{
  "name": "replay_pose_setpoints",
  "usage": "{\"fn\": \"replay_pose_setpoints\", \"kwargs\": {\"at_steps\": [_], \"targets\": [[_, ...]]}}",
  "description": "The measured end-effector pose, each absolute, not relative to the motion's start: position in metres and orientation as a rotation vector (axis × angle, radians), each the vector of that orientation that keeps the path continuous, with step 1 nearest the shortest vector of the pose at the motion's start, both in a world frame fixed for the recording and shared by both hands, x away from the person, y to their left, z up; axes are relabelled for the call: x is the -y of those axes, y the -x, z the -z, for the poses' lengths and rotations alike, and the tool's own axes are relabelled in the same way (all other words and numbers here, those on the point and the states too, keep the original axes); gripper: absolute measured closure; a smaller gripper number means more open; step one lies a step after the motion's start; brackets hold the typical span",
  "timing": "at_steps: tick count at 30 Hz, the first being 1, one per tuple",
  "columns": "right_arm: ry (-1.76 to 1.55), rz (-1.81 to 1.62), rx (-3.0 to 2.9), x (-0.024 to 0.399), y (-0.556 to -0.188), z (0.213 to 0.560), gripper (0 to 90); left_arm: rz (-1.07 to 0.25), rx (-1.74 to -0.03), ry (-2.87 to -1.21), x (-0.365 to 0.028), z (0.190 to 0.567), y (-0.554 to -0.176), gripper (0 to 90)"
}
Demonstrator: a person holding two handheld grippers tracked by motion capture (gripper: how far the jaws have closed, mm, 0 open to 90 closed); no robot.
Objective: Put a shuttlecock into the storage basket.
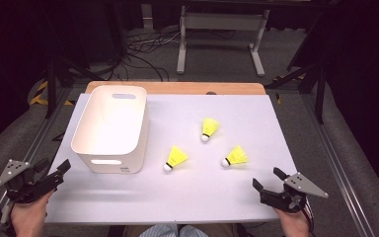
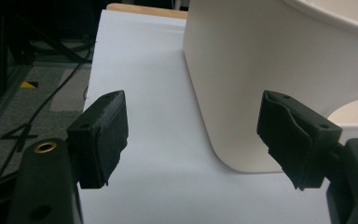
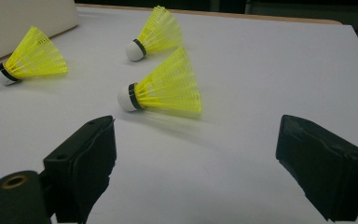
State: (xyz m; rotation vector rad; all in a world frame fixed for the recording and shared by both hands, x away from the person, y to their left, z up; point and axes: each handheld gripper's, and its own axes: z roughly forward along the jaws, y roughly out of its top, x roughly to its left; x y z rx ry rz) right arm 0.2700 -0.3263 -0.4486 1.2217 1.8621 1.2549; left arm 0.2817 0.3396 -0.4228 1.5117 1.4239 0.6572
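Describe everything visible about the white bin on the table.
The white bin is a rounded-corner rectangular tub, smooth and matte, plastic by the look of it. It stands upright on the left part of the white table top, open side up, with nothing visible inside. An oval handle cutout pierces the near wall and another the far wall. Nothing touches it: the left tongs sit open off its near-left corner, and the nearest shuttlecock lies apart to its right.

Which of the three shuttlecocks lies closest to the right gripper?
The right-hand shuttlecock, straight ahead of the right gripper. The middle shuttlecock lies farther back, and the left shuttlecock lies beside the white bin.
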Motion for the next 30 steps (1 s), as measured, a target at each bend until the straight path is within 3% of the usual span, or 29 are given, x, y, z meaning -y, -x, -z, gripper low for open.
{"fn": "replay_pose_setpoints", "kwargs": {"at_steps": [13, 30], "targets": [[-1.233, -1.253, -1.862, 0.326, -0.271, 0.449, 12.3, -0.656, -1.428, -1.477, -0.342, 0.406, -0.288, 25.5], [-1.233, -1.255, -1.871, 0.326, -0.272, 0.449, 12.3, -0.59, -1.421, -1.525, -0.341, 0.379, -0.293, 33.1]]}}
